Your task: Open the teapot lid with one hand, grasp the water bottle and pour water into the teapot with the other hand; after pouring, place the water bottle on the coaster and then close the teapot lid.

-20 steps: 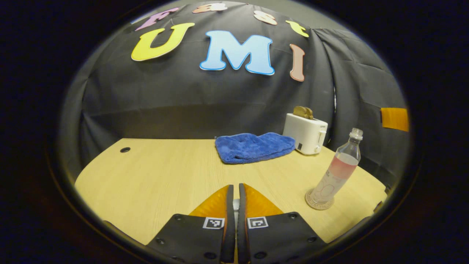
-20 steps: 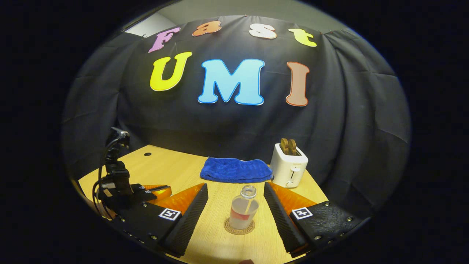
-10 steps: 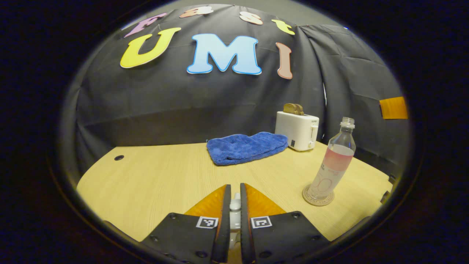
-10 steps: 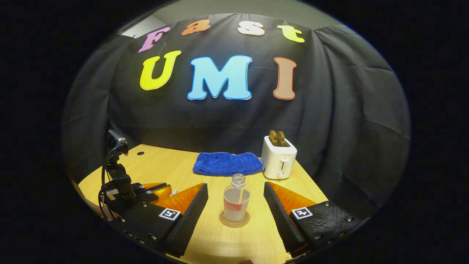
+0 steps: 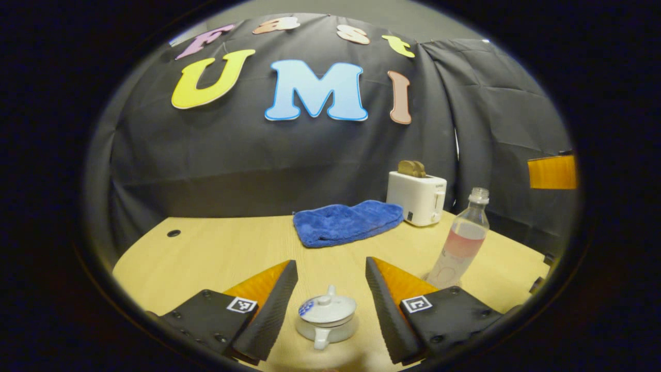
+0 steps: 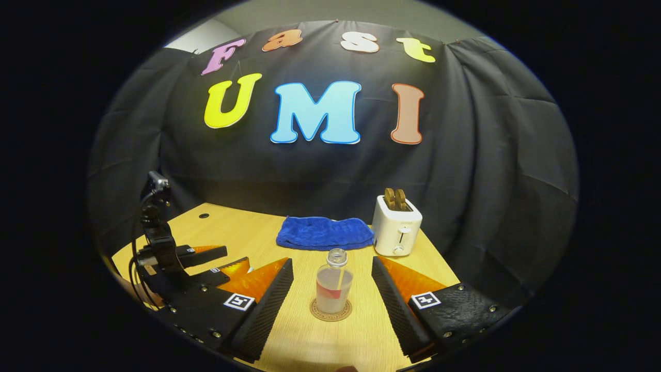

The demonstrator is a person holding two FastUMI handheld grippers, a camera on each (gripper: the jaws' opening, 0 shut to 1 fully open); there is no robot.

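Left gripper [image 5: 330, 289] now spread – lidded teapot [image 5: 326, 320] revealed, coaster [image 6: 331, 310] half-hidden

square coded markers on each hand-held gripper's fingers, water bottle [image 6: 333, 287] label unreadable, coaster [image 6: 330, 311] lettering unreadable

Small white ceramic teapot [image 5: 326, 321]: lid with a round knob seated on top, blue pattern on one side, handle facing the camera, upright on the wooden table. Clear plastic water bottle [image 6: 334, 283]: uncapped, pink label band, partly filled, standing upright on a round brown coaster [image 6: 330, 312].
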